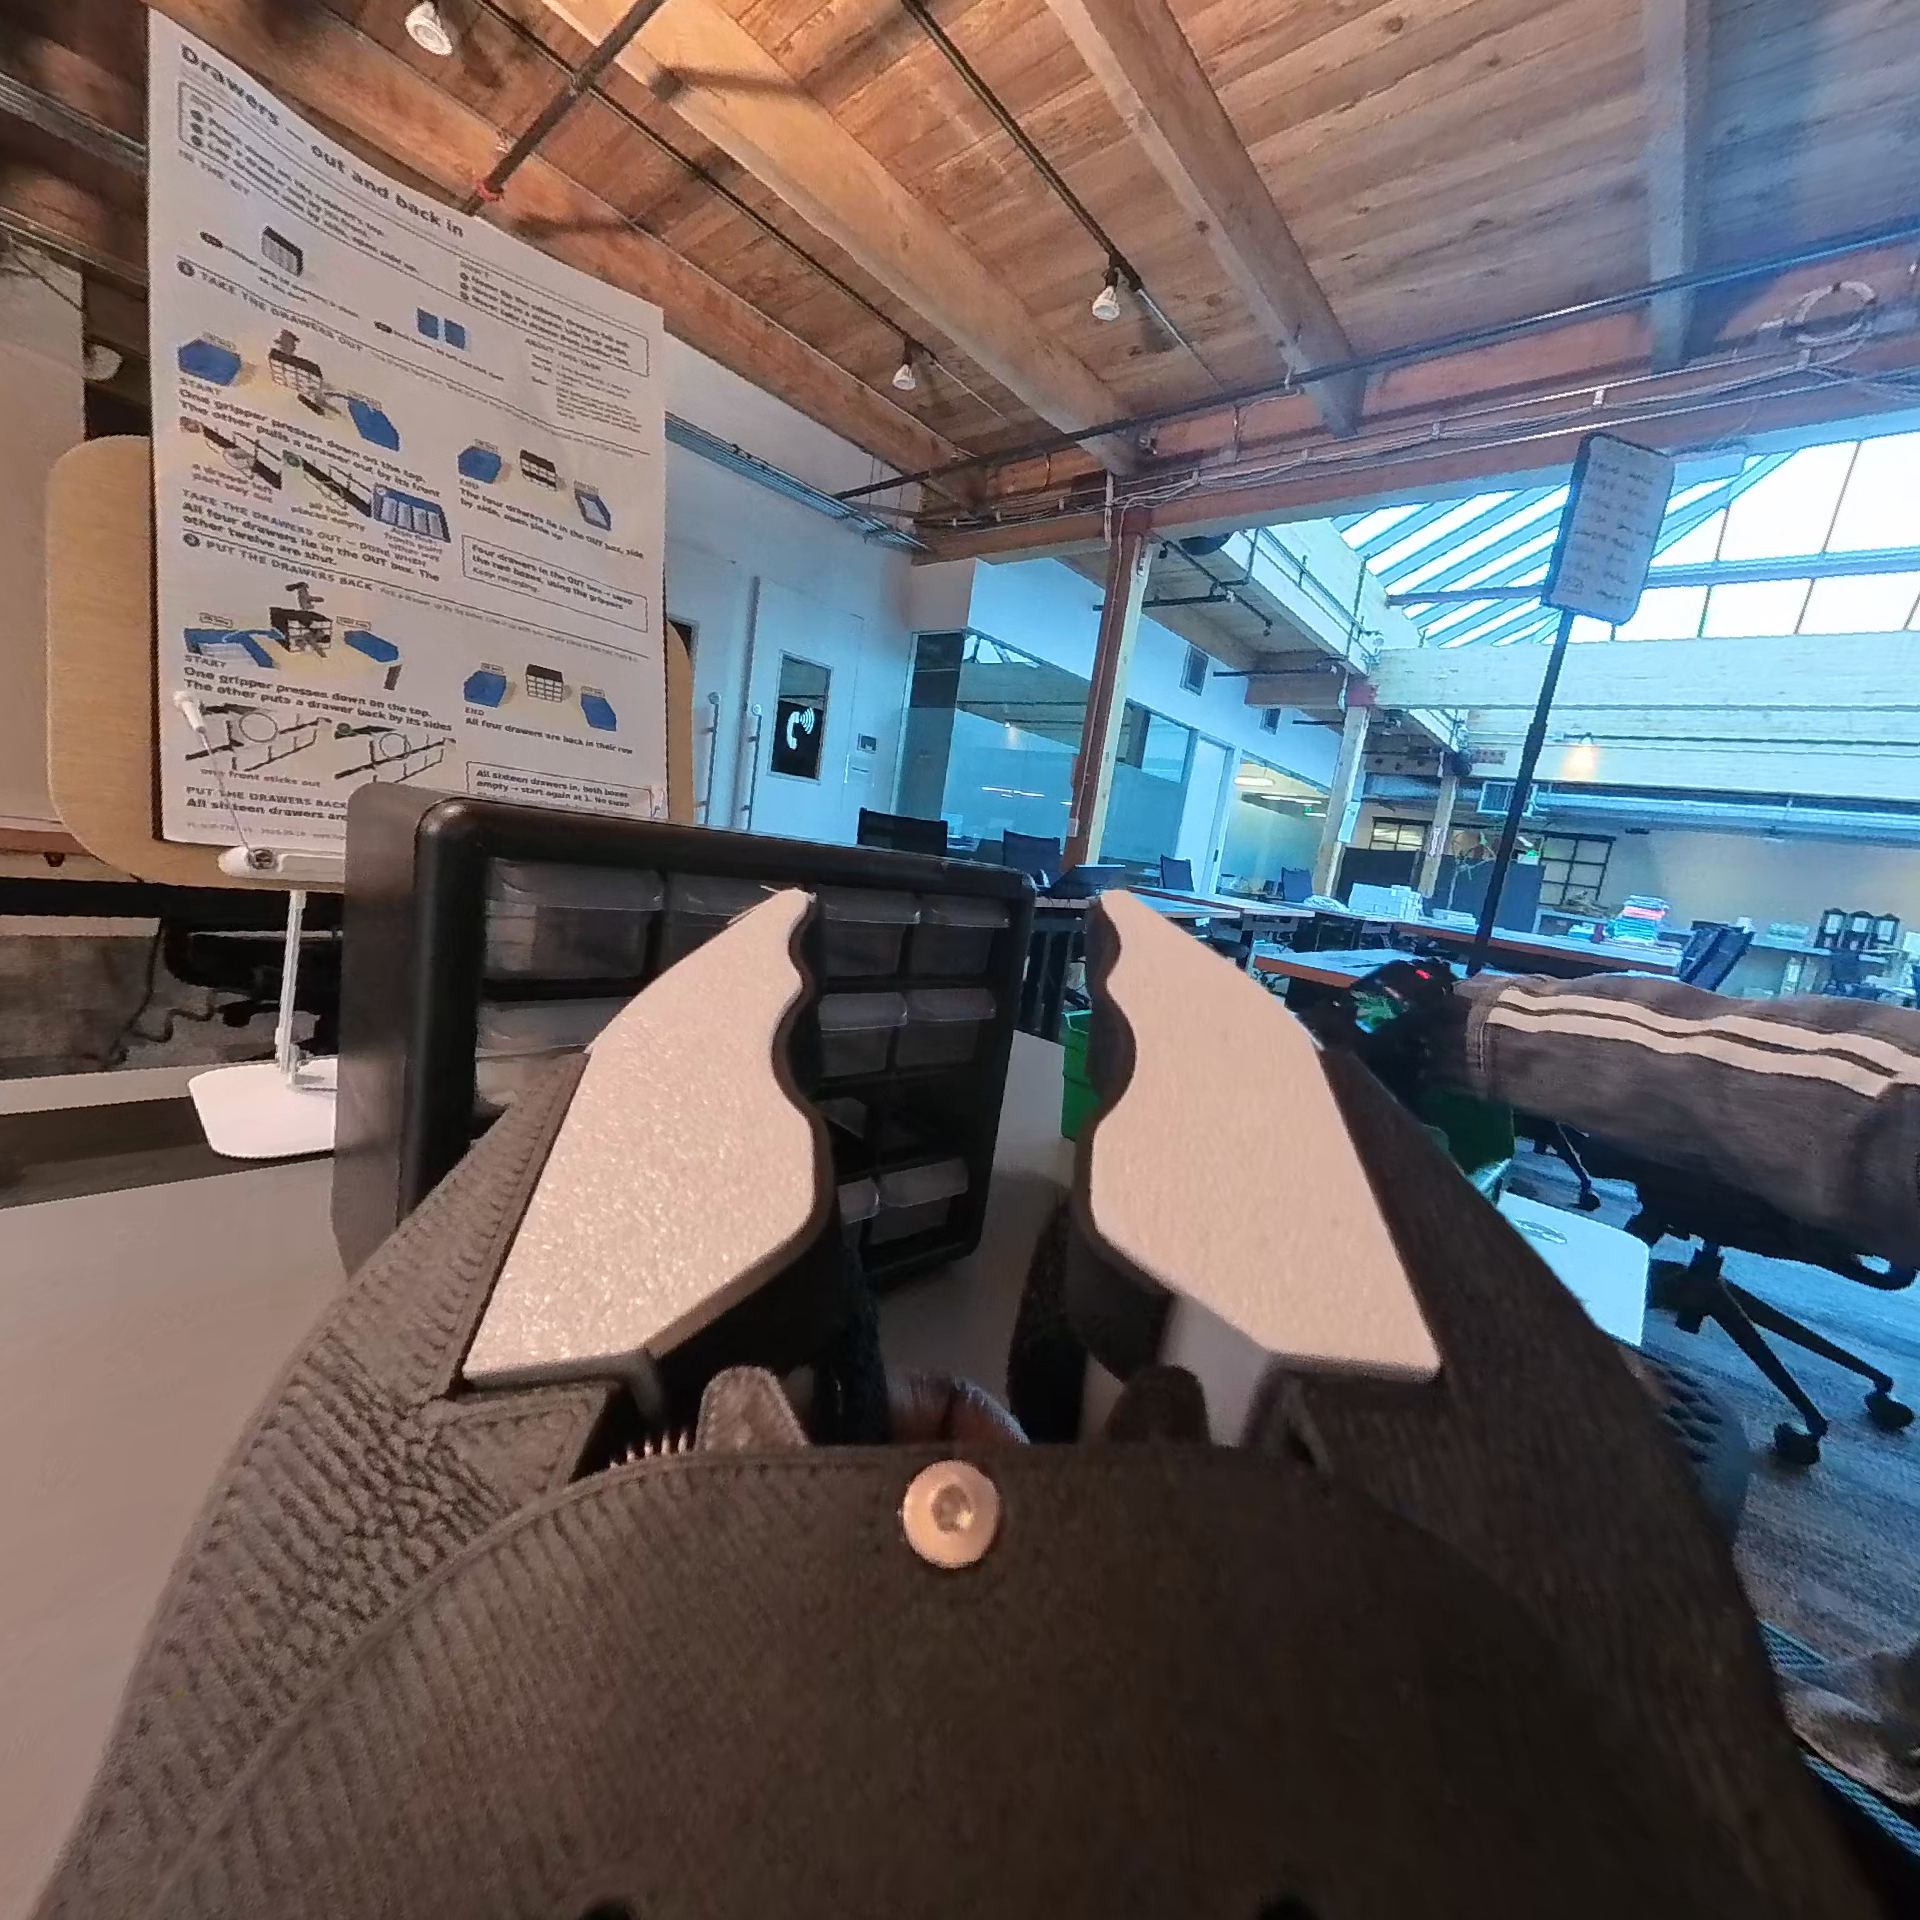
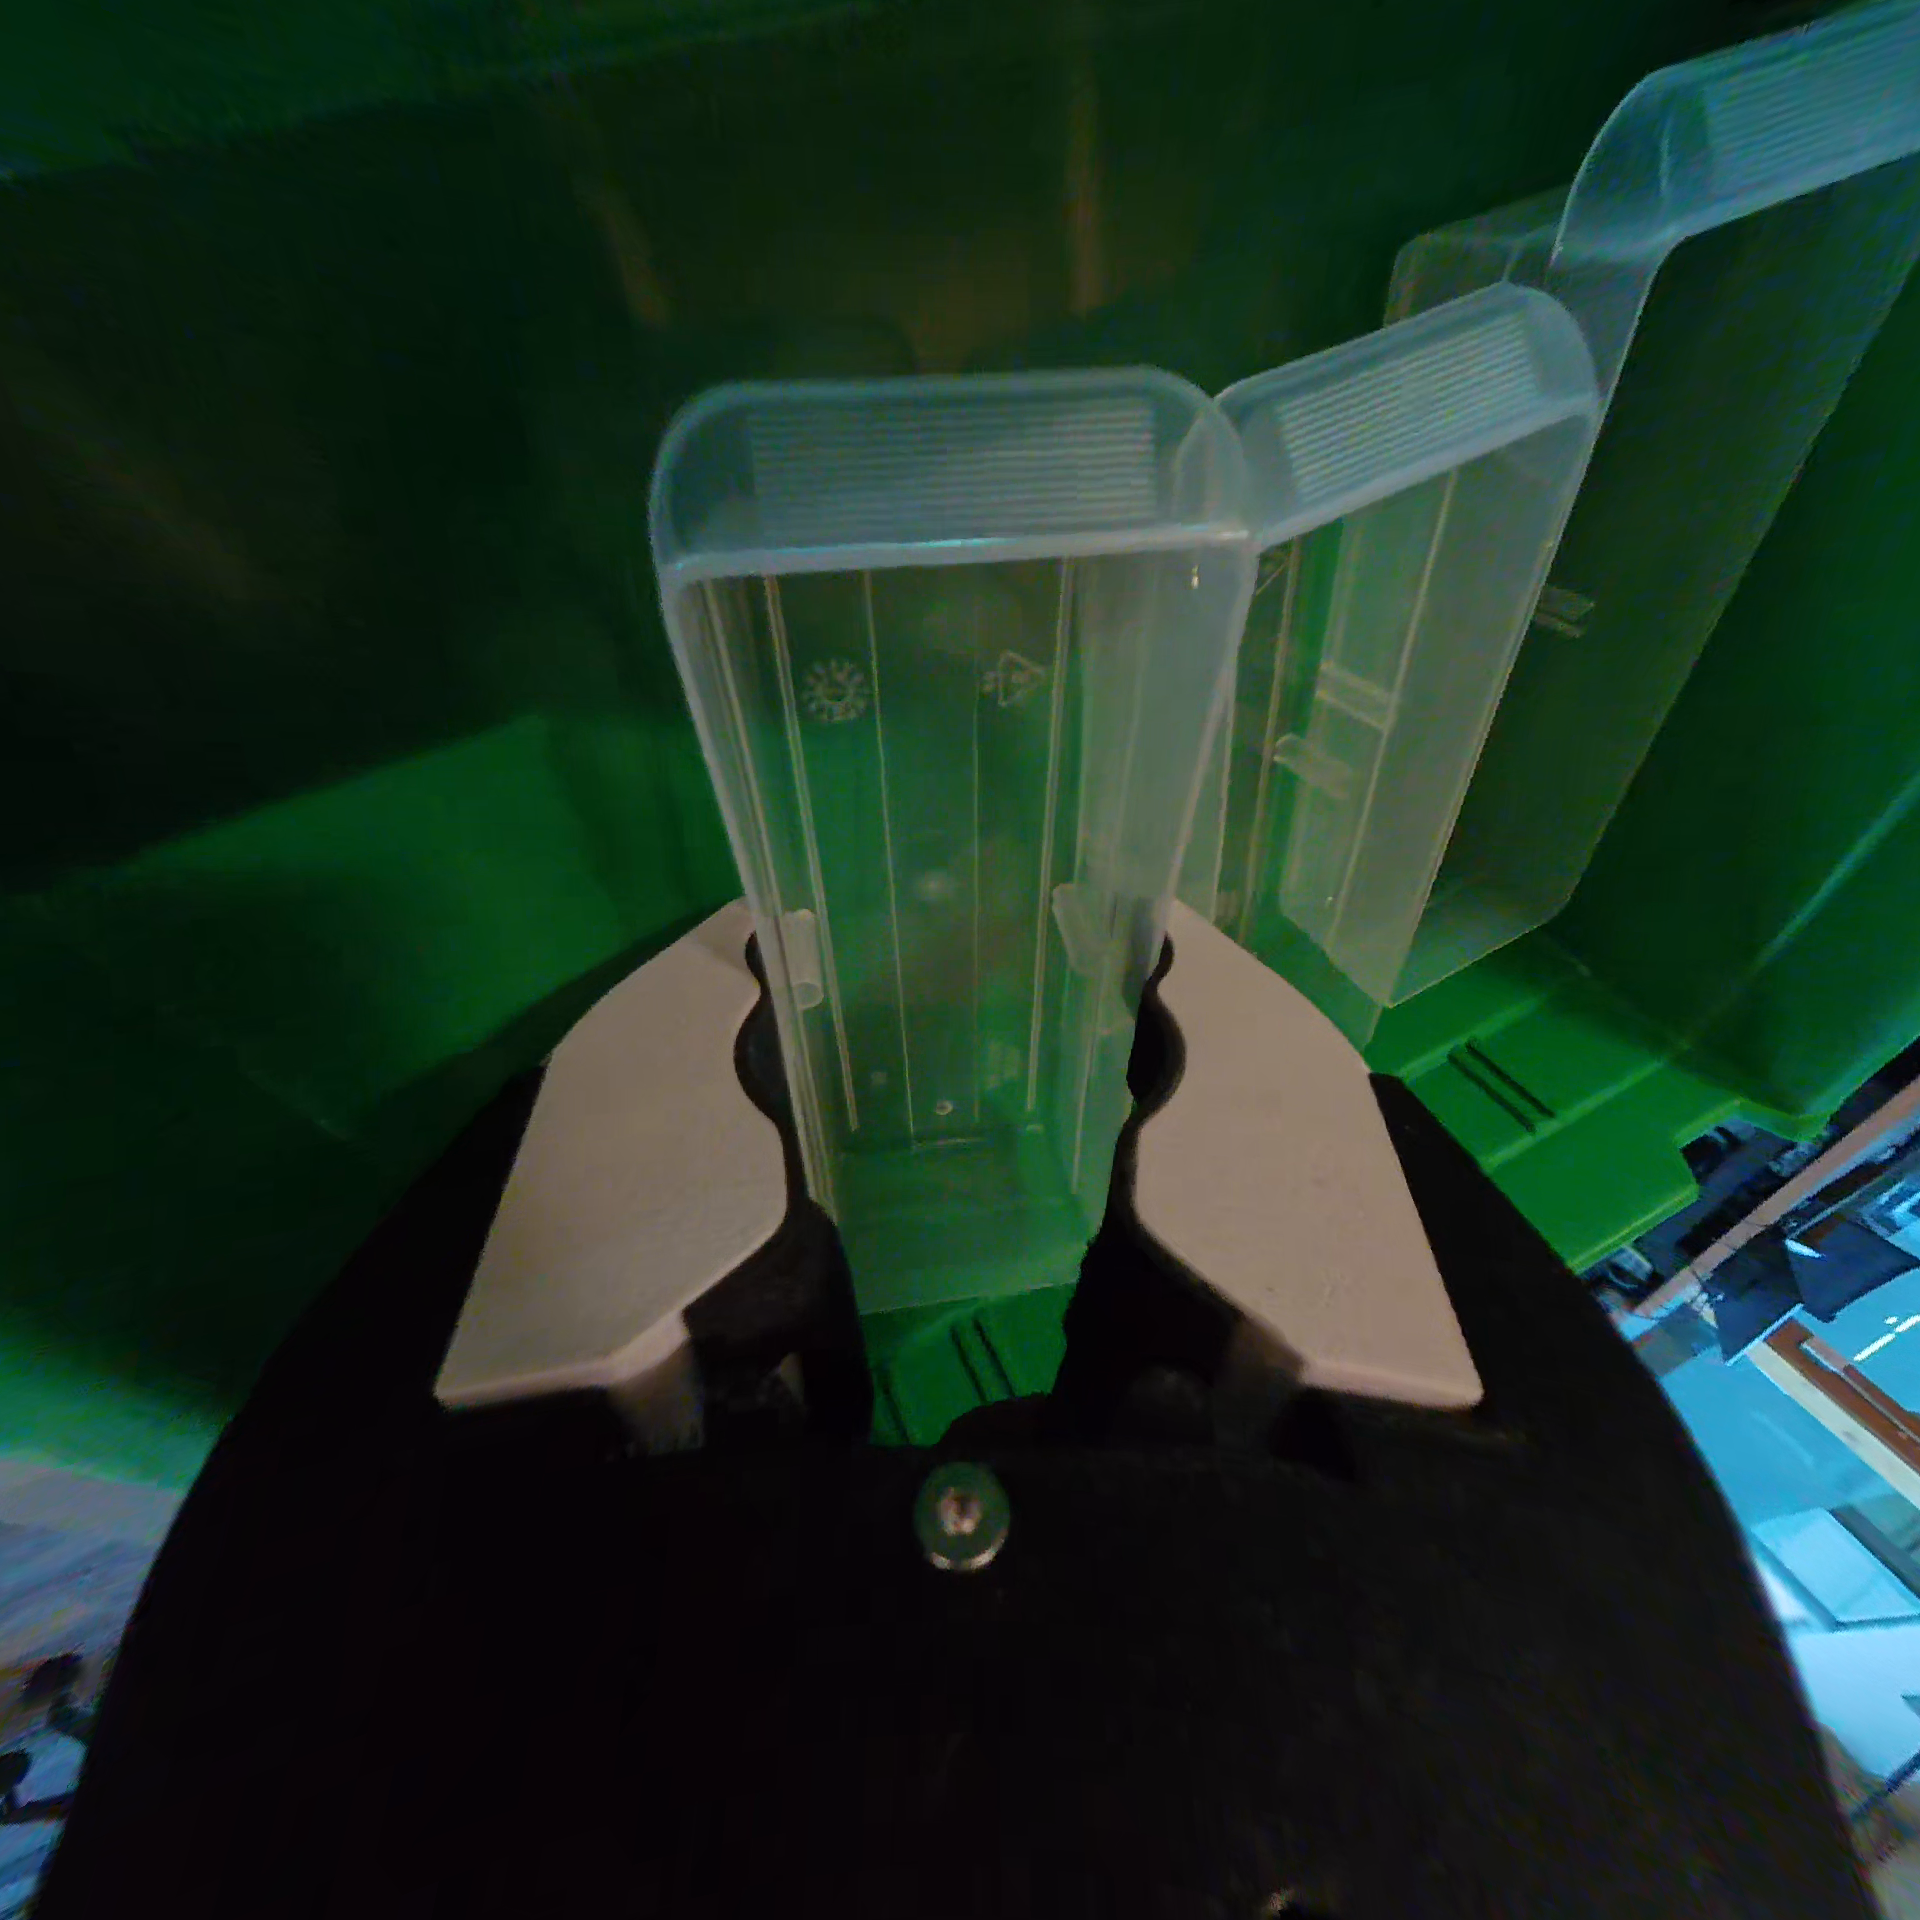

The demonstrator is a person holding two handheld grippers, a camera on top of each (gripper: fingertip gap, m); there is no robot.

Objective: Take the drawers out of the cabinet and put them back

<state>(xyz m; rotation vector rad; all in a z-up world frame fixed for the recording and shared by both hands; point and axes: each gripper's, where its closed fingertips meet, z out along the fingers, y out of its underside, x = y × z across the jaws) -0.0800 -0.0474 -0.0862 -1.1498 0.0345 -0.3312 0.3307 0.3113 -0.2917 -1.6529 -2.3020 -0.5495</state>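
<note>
The right hand-held gripper (image 2: pixel 957 961) was clamped on a clear plastic drawer (image 2: pixel 956 748), its pale fingers (image 2: pixel 644 1132) pressing the drawer's two long sides near the back end. The drawer ran straight ahead of it, open side facing the camera and ribbed front handle at the far end. Just to the right of the held drawer a second clear drawer (image 2: pixel 1392 665) lay at a slant, its handle touching or overlapping the first one's front corner, and beyond that, farther right, a third clear drawer (image 2: pixel 1714 208) showed partly at the frame's edge. All three sat within a green bin (image 2: pixel 364 883), whose walls filled the view ahead and to the left.

The left hand-held gripper (image 1: pixel 951 940) held nothing, its fingers (image 1: pixel 675 1143) spread apart with a clear gap between the tips. Directly ahead of it stood the black cabinet (image 1: pixel 436 987) on the grey tabletop (image 1: pixel 156 1403), with clear drawers in most slots of its grid and at least one dark open slot in a lower row. To its right, a person's sleeve (image 1: pixel 1683 1091) with pale stripes reached toward the green bin (image 1: pixel 1081 1070), seen just right of the cabinet. Ahead and to the left, behind the cabinet, an instruction sheet (image 1: pixel 405 436) stood on a white stand (image 1: pixel 281 1049).
</note>
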